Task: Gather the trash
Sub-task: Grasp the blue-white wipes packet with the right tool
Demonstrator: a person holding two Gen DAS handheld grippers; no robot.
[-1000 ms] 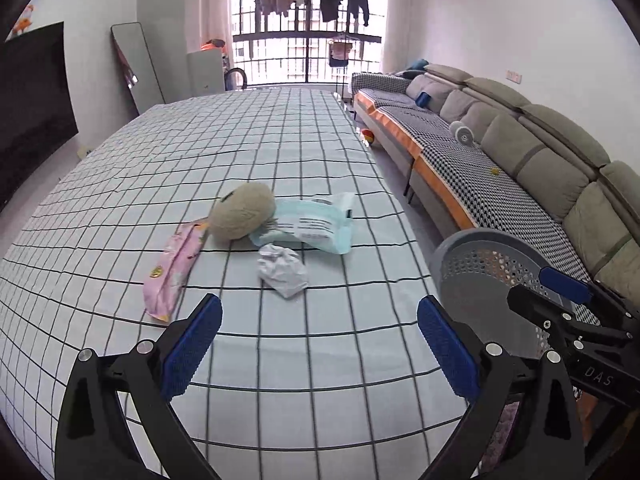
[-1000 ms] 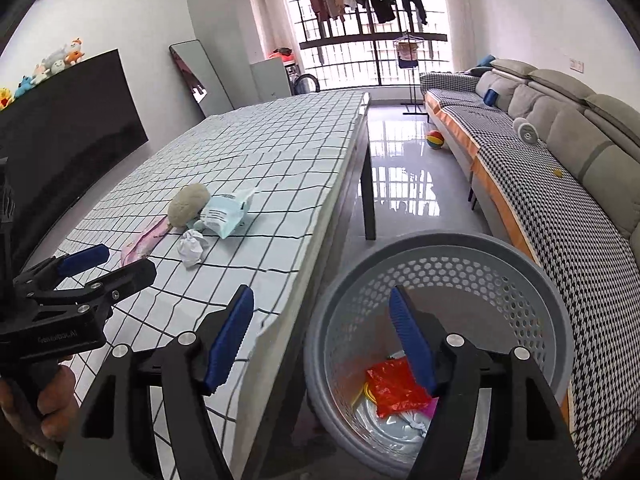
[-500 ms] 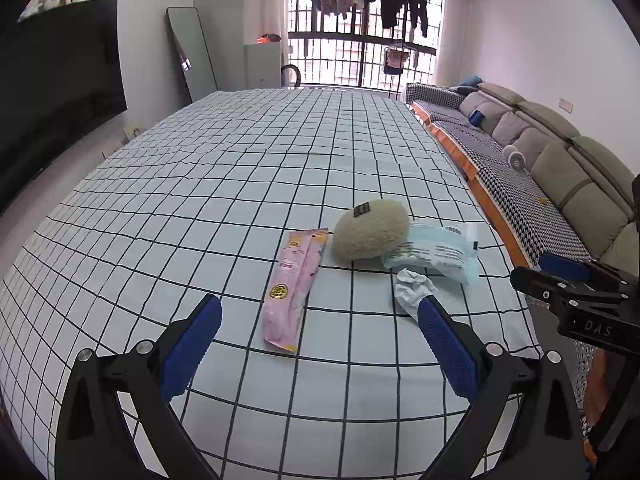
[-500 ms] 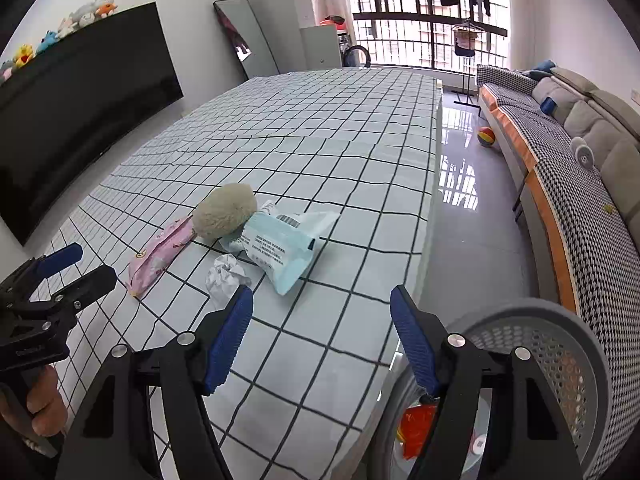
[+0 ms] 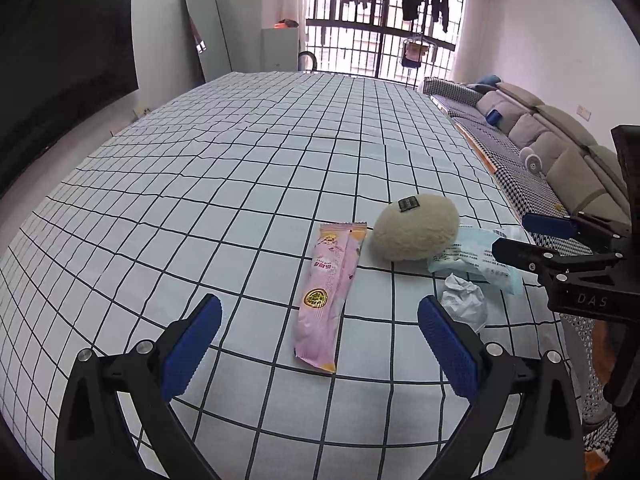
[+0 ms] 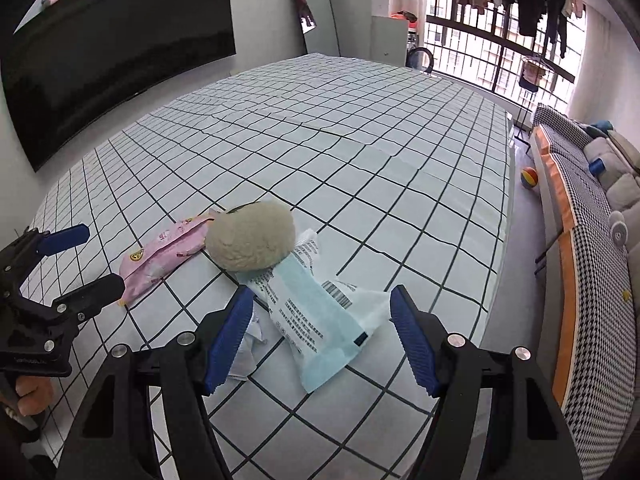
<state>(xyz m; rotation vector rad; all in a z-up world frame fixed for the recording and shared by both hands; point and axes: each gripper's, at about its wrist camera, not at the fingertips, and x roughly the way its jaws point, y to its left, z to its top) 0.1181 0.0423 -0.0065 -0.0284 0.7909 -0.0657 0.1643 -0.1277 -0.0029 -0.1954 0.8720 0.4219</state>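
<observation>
Four bits clustered near the right edge of the checked table (image 5: 240, 184): pink wrapper (image 5: 326, 292) flat, beige fuzzy ball (image 5: 414, 226) just beside its top end and resting on the pale blue packet (image 6: 316, 320), crumpled white paper (image 5: 464, 304) close by. Left gripper (image 5: 320, 344) wide open, empty, hovering with the pink wrapper lined up between the jaws, probably its pick; right gripper (image 6: 322, 332) also wide open and empty, jaws straddling the blue packet, not pressing it. Perforated grey bin (image 5: 580, 344) only peeking past the table edge, handy for dropping stuff in
</observation>
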